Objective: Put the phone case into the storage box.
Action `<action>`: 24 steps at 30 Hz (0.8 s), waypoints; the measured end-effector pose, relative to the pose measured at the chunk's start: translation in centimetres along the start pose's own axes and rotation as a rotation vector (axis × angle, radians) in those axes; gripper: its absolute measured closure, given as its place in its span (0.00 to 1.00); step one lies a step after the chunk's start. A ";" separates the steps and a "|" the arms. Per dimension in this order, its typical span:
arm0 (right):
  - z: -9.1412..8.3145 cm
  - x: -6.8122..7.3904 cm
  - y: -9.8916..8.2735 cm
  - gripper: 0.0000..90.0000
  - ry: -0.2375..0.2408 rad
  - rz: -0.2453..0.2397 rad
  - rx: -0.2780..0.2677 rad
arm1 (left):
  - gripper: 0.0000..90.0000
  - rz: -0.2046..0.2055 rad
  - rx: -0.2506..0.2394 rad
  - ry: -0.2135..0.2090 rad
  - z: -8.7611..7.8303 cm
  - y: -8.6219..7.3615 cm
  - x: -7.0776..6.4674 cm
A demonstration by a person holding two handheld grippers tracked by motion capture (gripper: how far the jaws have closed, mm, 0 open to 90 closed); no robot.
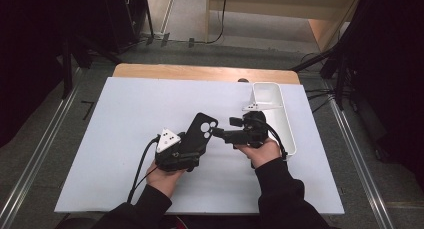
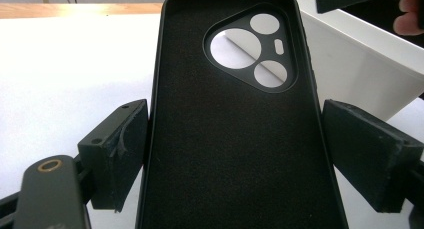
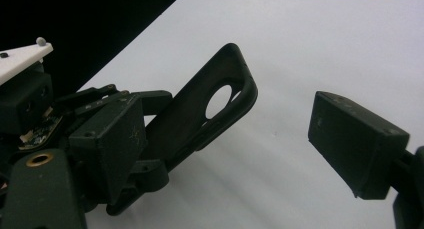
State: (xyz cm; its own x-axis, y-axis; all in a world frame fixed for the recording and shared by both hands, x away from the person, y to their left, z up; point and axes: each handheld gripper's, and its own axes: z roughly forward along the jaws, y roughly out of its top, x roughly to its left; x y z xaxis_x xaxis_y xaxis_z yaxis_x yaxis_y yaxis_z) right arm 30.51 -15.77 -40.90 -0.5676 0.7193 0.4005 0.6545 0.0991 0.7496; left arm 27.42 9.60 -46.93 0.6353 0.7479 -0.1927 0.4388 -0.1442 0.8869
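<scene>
A black phone case (image 1: 201, 130) with a camera cut-out is tilted up off the white table top (image 1: 120, 139). My left gripper (image 1: 192, 148) is shut on its lower part. In the left gripper view both pads (image 2: 122, 151) press the long sides of the case (image 2: 235, 119), whose hollow inner face is turned to the camera. My right gripper (image 1: 230, 130) points left at the case's right edge, open and holding nothing. In the right gripper view its jaws (image 3: 232, 144) stand wide apart, and the case (image 3: 220, 106) slants up beyond them.
A white rectangular bin (image 1: 287, 134) stands at the table's right side, just behind the right hand, and its wall (image 2: 360, 64) rises behind the case. A wooden edge (image 1: 200, 71) runs along the back. Dark stands and cables line the floor on both sides.
</scene>
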 end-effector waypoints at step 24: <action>3.4 -1.6 0.5 0.28 0.022 0.057 0.066 | 0.15 0.010 -0.003 -0.009 0.1 0.0 -0.3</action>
State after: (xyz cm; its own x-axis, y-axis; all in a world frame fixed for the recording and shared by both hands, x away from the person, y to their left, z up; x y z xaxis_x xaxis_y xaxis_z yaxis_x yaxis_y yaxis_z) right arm 33.42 -14.60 -42.99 -0.5387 0.7098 0.4539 0.7173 0.1037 0.6890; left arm 27.31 9.25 -46.92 0.6448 0.7409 -0.1877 0.4308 -0.1494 0.8900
